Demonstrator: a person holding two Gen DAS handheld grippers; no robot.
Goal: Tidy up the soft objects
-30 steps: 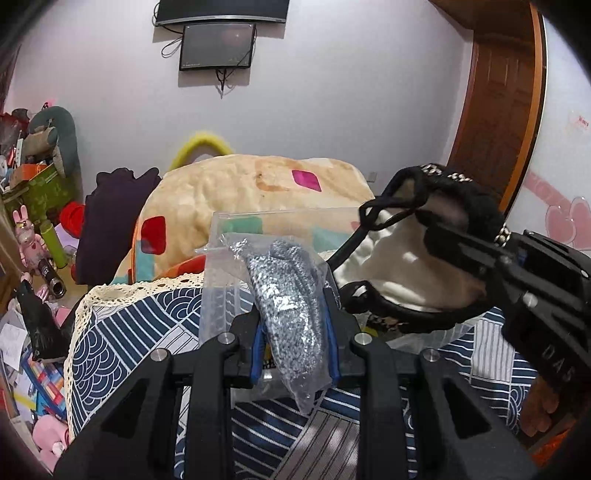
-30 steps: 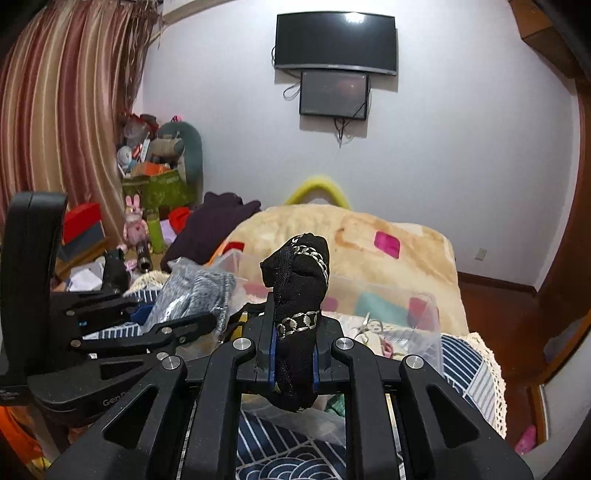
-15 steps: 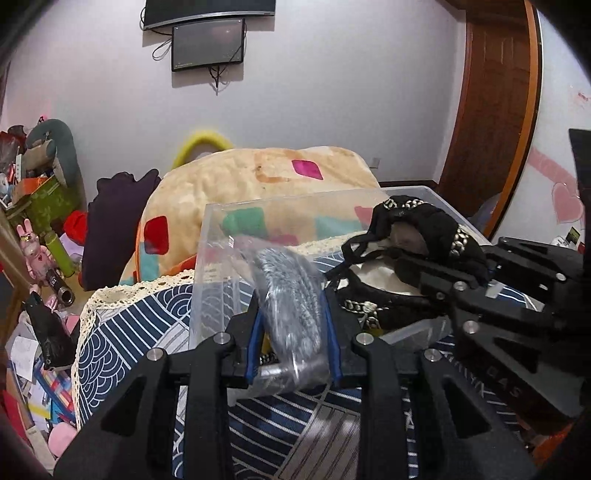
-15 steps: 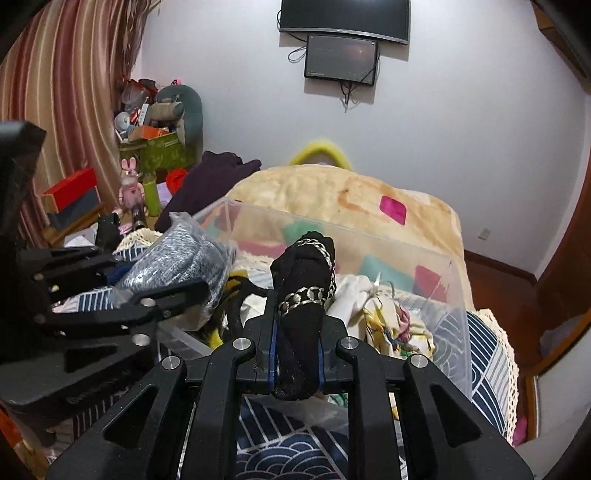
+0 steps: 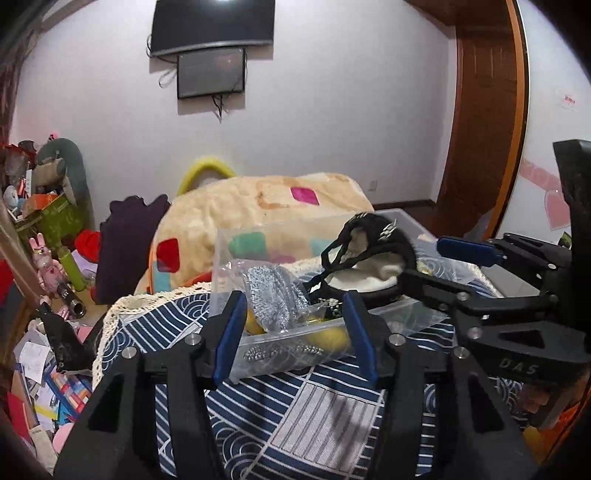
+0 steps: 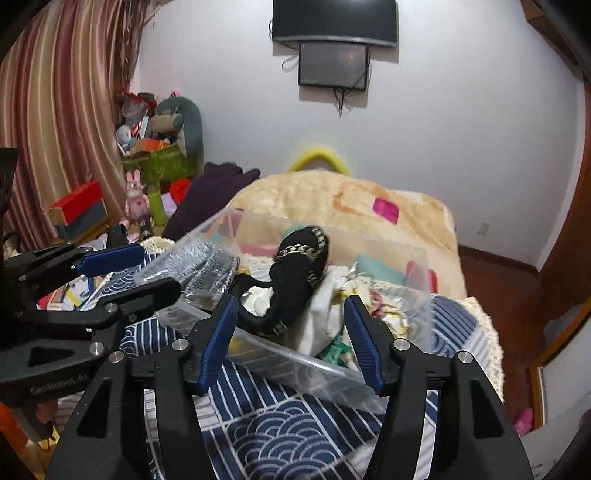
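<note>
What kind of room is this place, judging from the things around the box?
Most likely a bedroom in a home: a plush blanket lies heaped behind the clear box, a television hangs on the wall, and soft toys crowd the corner by the curtain.

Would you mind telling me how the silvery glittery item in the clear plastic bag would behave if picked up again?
The silvery bagged item probably flops: it slumps over the clear plastic bin rim. Its glossy film likely slides between pads. It looks light, staying perched there unsupported.

I read even, moderately bright indoor lighting with soft shadows. A glare spot sits on the wall television [image 5: 213, 24]. Fisheye distortion bends edges; corners vignette black.
</note>
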